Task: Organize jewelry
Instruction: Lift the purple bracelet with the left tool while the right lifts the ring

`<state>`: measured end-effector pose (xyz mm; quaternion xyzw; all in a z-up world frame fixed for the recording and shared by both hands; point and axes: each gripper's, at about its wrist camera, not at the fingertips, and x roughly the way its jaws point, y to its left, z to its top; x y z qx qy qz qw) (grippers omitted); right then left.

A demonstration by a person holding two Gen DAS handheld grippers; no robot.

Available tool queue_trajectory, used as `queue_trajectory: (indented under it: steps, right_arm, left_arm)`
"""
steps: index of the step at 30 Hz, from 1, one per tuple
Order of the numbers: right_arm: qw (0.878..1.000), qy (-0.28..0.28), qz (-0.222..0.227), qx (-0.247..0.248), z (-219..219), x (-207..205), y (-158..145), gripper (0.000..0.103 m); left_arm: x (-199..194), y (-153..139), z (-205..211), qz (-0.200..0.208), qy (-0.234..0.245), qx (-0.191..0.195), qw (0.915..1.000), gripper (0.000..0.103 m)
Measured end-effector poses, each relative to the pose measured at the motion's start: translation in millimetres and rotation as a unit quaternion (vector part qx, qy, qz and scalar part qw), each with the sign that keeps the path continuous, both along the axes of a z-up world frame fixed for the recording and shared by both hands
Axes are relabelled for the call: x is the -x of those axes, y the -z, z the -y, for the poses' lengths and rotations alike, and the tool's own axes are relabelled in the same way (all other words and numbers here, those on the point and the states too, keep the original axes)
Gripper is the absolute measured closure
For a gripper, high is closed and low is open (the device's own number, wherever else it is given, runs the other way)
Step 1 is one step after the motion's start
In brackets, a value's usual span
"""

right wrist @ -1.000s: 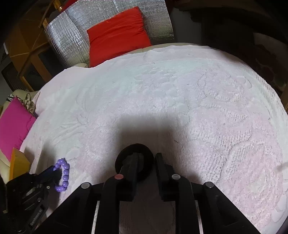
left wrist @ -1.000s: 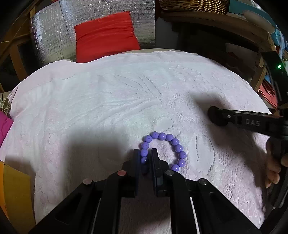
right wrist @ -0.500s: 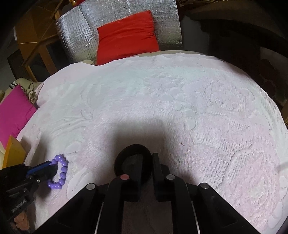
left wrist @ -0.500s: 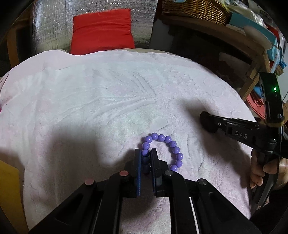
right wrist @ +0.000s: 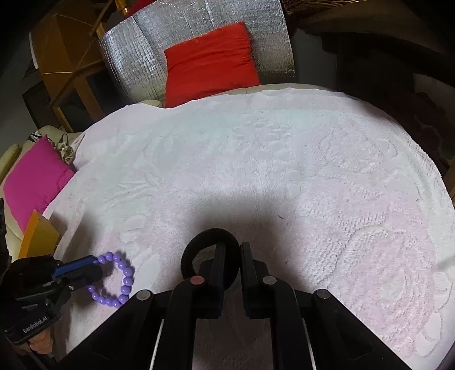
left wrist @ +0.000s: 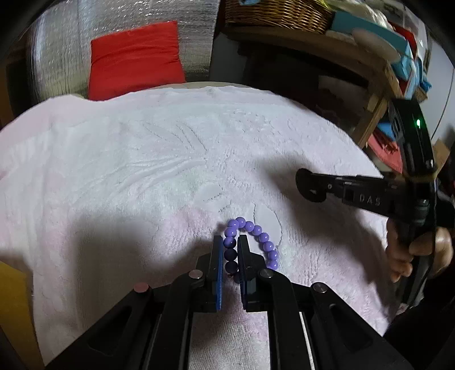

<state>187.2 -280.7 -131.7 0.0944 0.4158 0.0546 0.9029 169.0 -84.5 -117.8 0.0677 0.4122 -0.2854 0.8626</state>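
My left gripper (left wrist: pixel 230 250) is pinched on the purple bead bracelet (left wrist: pixel 256 242): several beads sit squeezed between its two fingers, and the rest of the loop curves out to the right of the fingers, over the towel. In my right wrist view the same bracelet (right wrist: pixel 119 280) hangs off the left gripper's blue-padded tip (right wrist: pixel 76 269), the loop standing clear beside it.

My right gripper (right wrist: pixel 230 256) is closed on a black ring (right wrist: pixel 199 242), a thick dark band like a hair tie or bangle. Its right side passes between my fingers while the rest of the loop bulges out to the left and ahead of them. From the left wrist view I see that gripper side-on (left wrist: pixel 311 189) with the dark ring edge-on at its tip, well to the right of the bracelet and farther back, and the person's hand (left wrist: pixel 418 253) wrapped round its handle.

Everything is over a white-pink embossed towel (right wrist: pixel 284 159) that covers the surface. Beyond the towel's far edge a red cushion (right wrist: pixel 210 62) leans against a silver quilted panel (right wrist: pixel 133 57). Off the towel's left edge lies a magenta cushion (right wrist: pixel 34 179), with an orange box corner (right wrist: pixel 39 236) just in front of it. To the far right of the towel, a wicker basket (left wrist: pixel 278 14) sits on a wooden shelf (left wrist: pixel 366 74).
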Motion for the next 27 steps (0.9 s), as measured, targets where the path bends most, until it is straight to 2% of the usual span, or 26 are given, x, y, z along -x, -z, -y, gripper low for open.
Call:
queue_trajectory:
  steps: [2, 4, 5, 8, 9, 10, 12, 18, 27]
  right_arm:
    - [1.000, 0.000, -0.003, -0.002, 1, 0, 1, 0.092]
    - [1.000, -0.001, -0.008, -0.004, 1, 2, 3, 0.092]
    - [1.000, -0.002, -0.009, -0.003, 1, 3, 3, 0.092]
    - [1.000, -0.004, -0.015, 0.001, 1, 6, 7, 0.092]
    - [1.000, -0.004, -0.017, 0.002, 1, 6, 8, 0.092]
    - [1.000, -0.004, -0.016, 0.002, 2, 7, 8, 0.092]
    - [1.000, -0.003, -0.017, 0.001, 2, 8, 8, 0.092]
    - [1.000, 0.006, -0.021, -0.009, 4, 14, 5, 0.092]
    - [0.999, 0.010, 0.000, -0.030, 1, 35, -8, 0.092]
  left_arm:
    - [0, 3, 3, -0.002, -0.001, -0.013, 0.9999, 0.090]
    - [-2, 10, 6, -0.015, -0.003, -0.025, 0.9996, 0.063]
    - [-1, 13, 8, -0.014, -0.003, -0.029, 0.9995, 0.061]
    - [3, 14, 13, 0.002, 0.004, -0.039, 0.9992, 0.062]
    - [3, 14, 13, 0.002, 0.005, -0.038, 0.9993, 0.070]
    - [4, 14, 14, 0.001, 0.007, -0.036, 0.9993, 0.084]
    - [5, 14, 15, 0.004, 0.007, -0.035, 0.9994, 0.093]
    - [16, 9, 15, 0.009, 0.002, -0.023, 0.9997, 0.094]
    - [53, -22, 0, 0.058, -0.022, 0.007, 0.9980, 0.094]
